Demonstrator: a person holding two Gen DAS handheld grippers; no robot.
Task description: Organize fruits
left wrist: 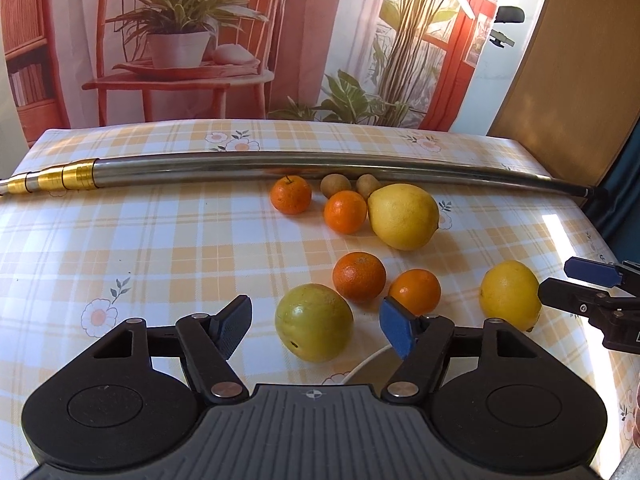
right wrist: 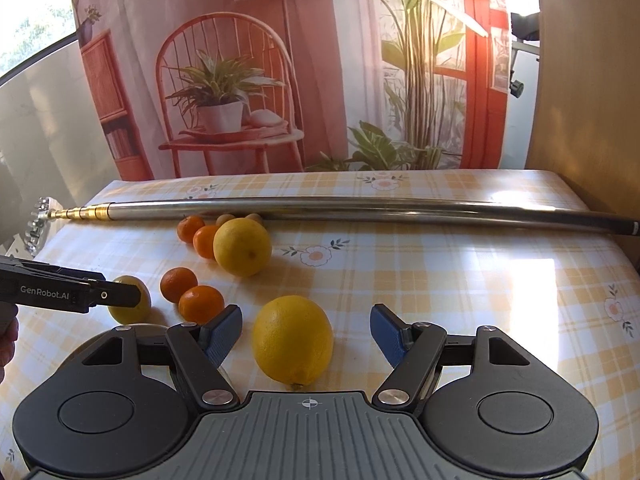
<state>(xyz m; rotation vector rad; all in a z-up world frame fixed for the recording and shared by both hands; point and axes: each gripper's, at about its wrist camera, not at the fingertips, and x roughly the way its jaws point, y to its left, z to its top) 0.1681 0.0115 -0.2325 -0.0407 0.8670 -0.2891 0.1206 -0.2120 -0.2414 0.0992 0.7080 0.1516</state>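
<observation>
Fruit lies on a checked tablecloth. In the left wrist view my left gripper is open with a yellow-green fruit between its fingers, untouched. Two tangerines sit just beyond it. A big lemon, two more tangerines and two small brown fruits lie farther back. In the right wrist view my right gripper is open around a yellow lemon, seen also as the lemon at the right of the left wrist view.
A long metal telescopic pole with gold rings lies across the table behind the fruit. A printed backdrop hangs behind the table, and a wooden panel stands at the right. A white cable lies under my left gripper.
</observation>
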